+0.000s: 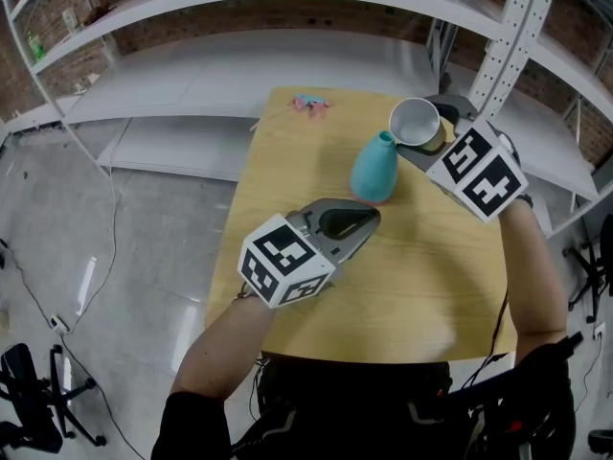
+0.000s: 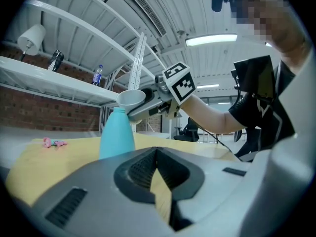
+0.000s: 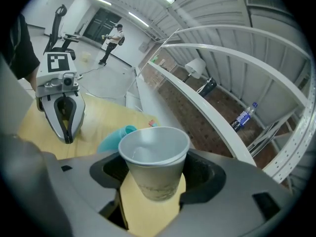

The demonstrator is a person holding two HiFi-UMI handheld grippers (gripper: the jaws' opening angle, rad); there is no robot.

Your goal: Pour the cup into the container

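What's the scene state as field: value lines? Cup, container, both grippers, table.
cup: white paper cup, tilted towards the container's mouth; contents not visible
container: teal narrow-necked bottle, upright on the table
right gripper: shut on the cup
left gripper: shut, empty, low over the table
table: light wooden tabletop; small pink item near far edge

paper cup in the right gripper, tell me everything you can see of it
The white tapered paper cup has a rolled rim and faint grey print on its wall. The right gripper holds it by the body between its fingers, off the light wooden table, rim close by the mouth of the teal plastic bottle. Whether they touch, or whether it holds anything, cannot be told.
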